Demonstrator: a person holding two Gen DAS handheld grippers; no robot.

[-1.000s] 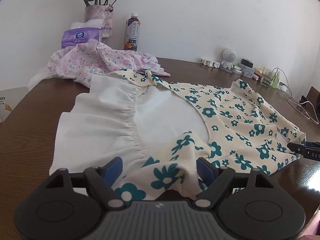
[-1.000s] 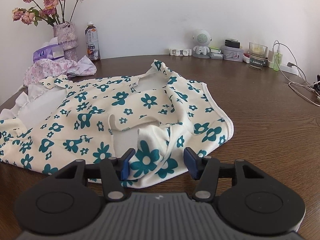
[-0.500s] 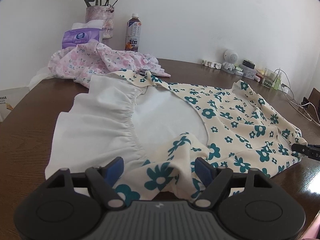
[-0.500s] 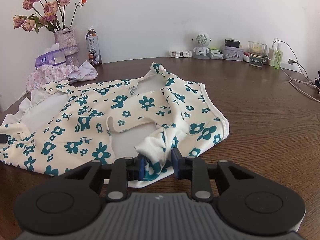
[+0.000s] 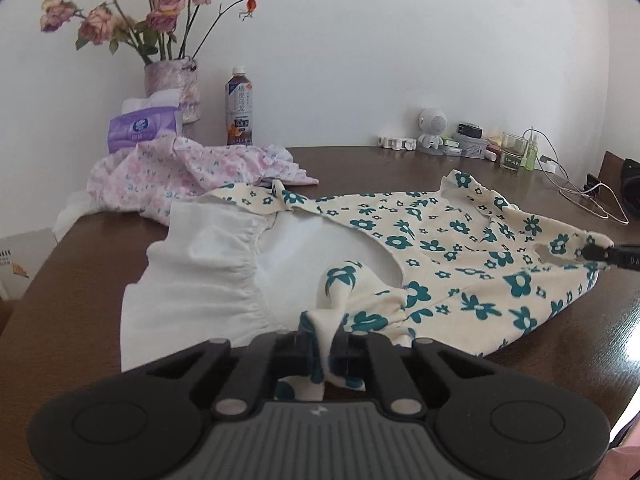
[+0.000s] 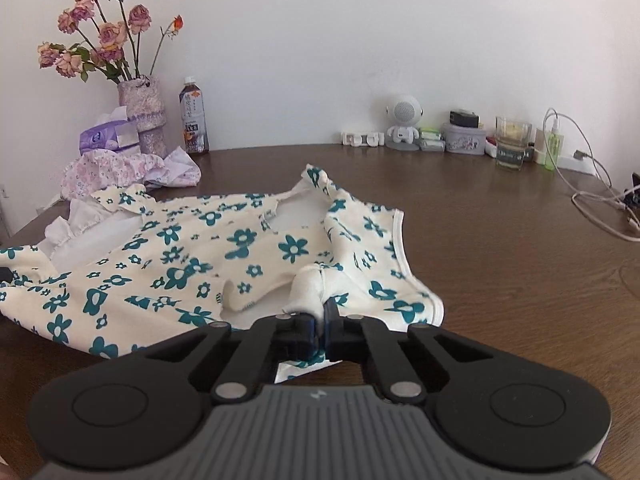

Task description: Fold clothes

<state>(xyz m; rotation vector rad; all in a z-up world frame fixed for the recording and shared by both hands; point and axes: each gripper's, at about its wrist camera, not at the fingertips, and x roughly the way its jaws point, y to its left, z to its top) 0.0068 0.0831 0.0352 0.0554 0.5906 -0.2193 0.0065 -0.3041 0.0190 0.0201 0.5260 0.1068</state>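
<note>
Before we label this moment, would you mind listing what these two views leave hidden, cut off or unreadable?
- Left wrist view: the cream dress with teal flowers has its near hem hidden behind the left gripper.
- Right wrist view: the right gripper covers the pinched dress edge.
- Both views: the brown drink bottle label is too small to read.
- Left wrist view: the pink floral garment is bunched, its shape unclear.

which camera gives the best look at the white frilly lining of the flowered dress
The left wrist view. There the white lining spreads wide across the near left of the flowered dress, gathers and hem plain. The right wrist view shows only a narrow strip of it at the dress's far left edge.
</note>
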